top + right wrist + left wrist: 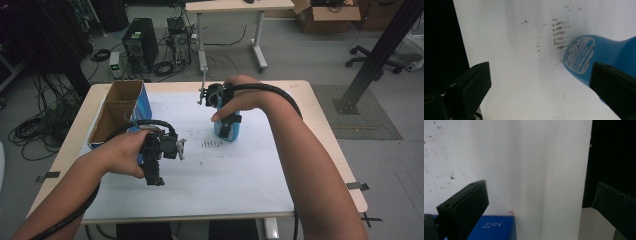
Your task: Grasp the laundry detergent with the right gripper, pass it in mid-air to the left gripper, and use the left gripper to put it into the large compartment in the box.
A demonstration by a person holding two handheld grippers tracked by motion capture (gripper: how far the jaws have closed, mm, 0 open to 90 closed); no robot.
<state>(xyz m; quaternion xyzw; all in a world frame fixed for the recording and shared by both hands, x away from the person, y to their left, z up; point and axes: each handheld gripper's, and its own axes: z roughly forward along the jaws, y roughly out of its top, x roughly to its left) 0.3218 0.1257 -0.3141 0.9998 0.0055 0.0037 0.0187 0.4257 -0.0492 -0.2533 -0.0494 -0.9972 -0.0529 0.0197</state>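
A blue plastic bottle (228,131) with a printed label (579,55) rests on the white paper sheet (225,175) near the table's middle. My right gripper (227,124) hovers directly over it, pointing down. In the right gripper view the right gripper (539,66) stands open, with the bottle beside the right-hand jaw and partly behind it, not pressed by the pads. My left gripper (156,175) is held over the paper near the front left. Its jaws are open over bare paper in the left gripper view (539,186).
An open cardboard box (117,107) with a blue side (492,227) stands at the table's left. Dark smudges (211,143) mark the paper between the grippers. Beyond the table, a computer tower (140,42), cables and another desk (235,6) stand on the floor.
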